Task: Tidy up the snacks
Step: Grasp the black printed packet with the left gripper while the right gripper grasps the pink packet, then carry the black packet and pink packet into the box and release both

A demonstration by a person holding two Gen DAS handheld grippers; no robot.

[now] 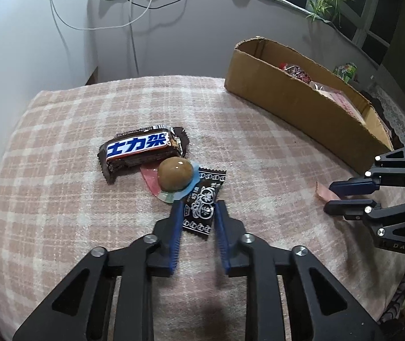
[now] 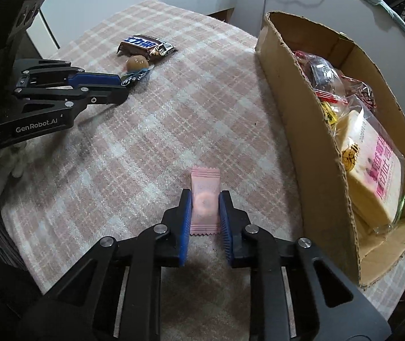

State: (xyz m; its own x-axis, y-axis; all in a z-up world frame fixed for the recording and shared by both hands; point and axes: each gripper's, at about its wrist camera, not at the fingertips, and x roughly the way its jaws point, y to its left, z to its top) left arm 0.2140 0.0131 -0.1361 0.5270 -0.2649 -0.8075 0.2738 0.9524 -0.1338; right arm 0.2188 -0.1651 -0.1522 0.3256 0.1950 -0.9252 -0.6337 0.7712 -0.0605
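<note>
My left gripper (image 1: 199, 207) is shut on a black sachet (image 1: 202, 199) with white print, its blue pads pinching the sachet's sides on the pink checked cloth (image 1: 60, 147). Touching the sachet's far end is a brown ball-shaped sweet (image 1: 175, 173) in clear wrap, and behind that lies a brown chocolate bar (image 1: 139, 149). My right gripper (image 2: 205, 196) is shut on a small pink sachet (image 2: 204, 182) lying flat on the cloth, close to the cardboard box (image 2: 310, 147). The left gripper (image 2: 122, 85) also shows at the left of the right wrist view.
The long open cardboard box (image 1: 287, 96) holds several wrapped snacks, among them a large bagged yellow cake (image 2: 373, 170). Cables (image 1: 134, 14) hang on the wall behind, and a potted plant (image 1: 321, 0) stands on the sill. The cloth's edge curves off at the left.
</note>
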